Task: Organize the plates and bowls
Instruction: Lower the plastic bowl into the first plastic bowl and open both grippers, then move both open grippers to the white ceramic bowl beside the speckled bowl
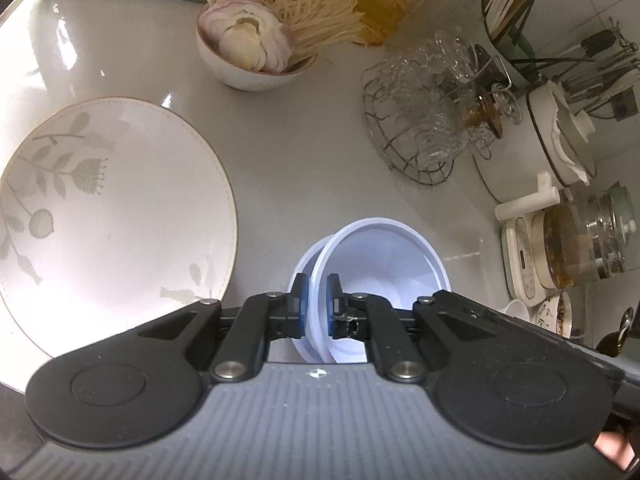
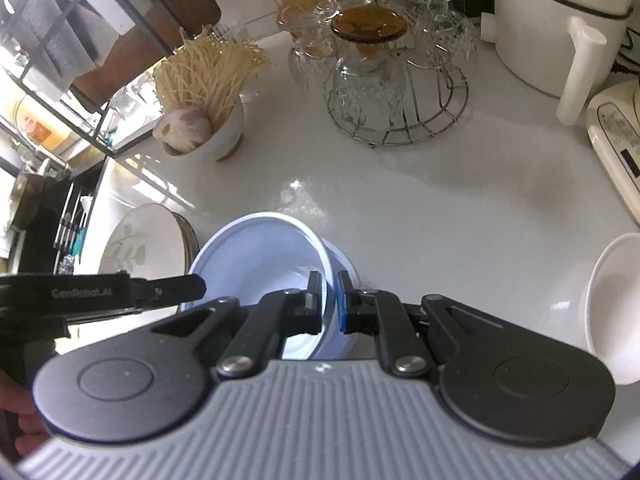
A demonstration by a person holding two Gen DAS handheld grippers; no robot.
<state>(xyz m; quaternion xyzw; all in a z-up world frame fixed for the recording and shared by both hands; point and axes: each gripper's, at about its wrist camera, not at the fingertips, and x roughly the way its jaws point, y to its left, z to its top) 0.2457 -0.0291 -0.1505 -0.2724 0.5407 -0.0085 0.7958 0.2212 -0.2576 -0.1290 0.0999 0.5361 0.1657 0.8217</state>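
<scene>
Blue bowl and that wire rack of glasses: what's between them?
Nothing: bare white counter separates the blue bowl and the wire rack, clearest in the right wrist view.

left gripper (image 1: 315, 304): clamped on near rim of pale blue plastic bowl (image 1: 384, 256) | bowl: tilted, nested in second one | large white floral plate (image 1: 120, 216): just left

I have both grippers angled steeply down over the pale blue bowl (image 1: 384, 276). My left gripper (image 1: 315, 306) pinches its near rim, one pad inside, one outside. My right gripper (image 2: 329, 300) clamps the rim's opposite side likewise. A fingertip (image 1: 612, 446) shows behind the left one.
</scene>
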